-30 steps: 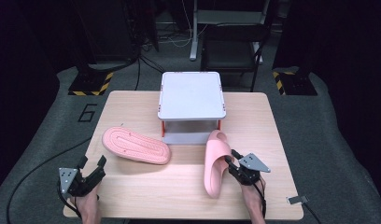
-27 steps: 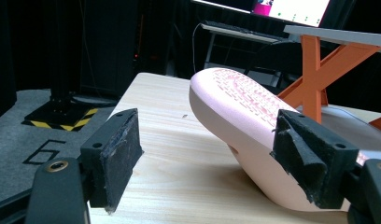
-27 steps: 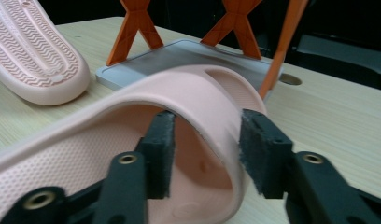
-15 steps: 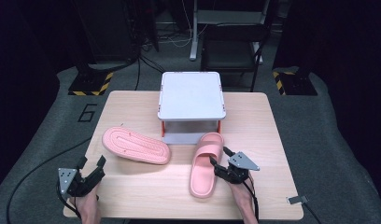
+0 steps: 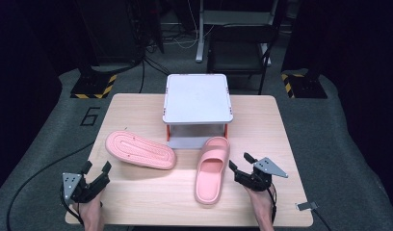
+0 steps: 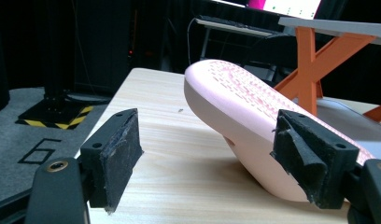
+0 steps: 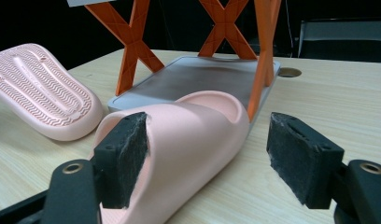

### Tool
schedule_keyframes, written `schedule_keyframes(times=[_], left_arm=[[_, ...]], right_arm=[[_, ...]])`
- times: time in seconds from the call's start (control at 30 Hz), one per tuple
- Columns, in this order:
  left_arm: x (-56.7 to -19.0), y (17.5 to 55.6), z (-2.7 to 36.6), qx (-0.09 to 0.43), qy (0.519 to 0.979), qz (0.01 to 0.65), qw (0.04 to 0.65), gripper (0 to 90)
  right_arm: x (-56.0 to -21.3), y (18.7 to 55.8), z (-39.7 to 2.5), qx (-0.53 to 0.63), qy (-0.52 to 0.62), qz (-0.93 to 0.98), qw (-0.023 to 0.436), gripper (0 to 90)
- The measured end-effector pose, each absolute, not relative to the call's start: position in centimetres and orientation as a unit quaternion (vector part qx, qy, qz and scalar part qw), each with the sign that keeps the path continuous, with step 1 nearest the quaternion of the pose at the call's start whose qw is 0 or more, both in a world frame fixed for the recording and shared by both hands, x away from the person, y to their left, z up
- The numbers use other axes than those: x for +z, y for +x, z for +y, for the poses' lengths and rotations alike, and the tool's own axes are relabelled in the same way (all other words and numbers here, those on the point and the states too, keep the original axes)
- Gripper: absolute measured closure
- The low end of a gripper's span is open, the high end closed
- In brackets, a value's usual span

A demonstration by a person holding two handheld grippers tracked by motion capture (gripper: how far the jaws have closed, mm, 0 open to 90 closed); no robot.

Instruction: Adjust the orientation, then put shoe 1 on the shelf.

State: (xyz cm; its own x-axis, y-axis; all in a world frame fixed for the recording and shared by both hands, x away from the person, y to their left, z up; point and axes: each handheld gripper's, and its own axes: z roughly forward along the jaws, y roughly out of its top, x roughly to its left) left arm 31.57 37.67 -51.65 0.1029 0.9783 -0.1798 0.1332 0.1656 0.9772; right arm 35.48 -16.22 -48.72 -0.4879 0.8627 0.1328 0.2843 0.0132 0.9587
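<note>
Right gripper (image 5: 242,166) is sitting jaws apart, gripping nothing, just right of the upright slide (image 5: 212,168) at lower centre of the high view; toe is pointing at the rack (image 5: 198,98). Left gripper (image 5: 95,173) is idling released at lower left, near the flipped slide (image 5: 139,149) lying sole-up. Judging next step: pinch the strap sidewall square, then slide the toe onto the rack's low tray (image 7: 198,77). Orange legs (image 7: 131,51) are narrowing the entry. Counter (image 5: 262,115) is offering free room at right; near edge is close.
</note>
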Motion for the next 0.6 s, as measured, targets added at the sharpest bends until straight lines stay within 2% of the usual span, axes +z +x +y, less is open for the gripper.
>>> schedule_keyframes(times=[0.2, 0.5, 0.6], left_arm=[[-51.6, 31.6, 37.6, 0.394, 0.515, 0.536, 0.541, 22.8], [-51.6, 31.4, 37.6, 0.393, 0.517, 0.536, 0.539, 22.7], [-51.7, 31.5, 37.6, 0.392, 0.516, 0.537, 0.54, 22.7]], right_arm=[[-48.7, 35.4, -16.6, 0.544, 0.433, 0.669, 0.262, 23.7], [-50.1, 35.6, -15.2, 0.539, 0.437, 0.687, 0.217, 23.4], [-50.4, 35.7, -14.8, 0.536, 0.431, 0.694, 0.215, 24.1]])
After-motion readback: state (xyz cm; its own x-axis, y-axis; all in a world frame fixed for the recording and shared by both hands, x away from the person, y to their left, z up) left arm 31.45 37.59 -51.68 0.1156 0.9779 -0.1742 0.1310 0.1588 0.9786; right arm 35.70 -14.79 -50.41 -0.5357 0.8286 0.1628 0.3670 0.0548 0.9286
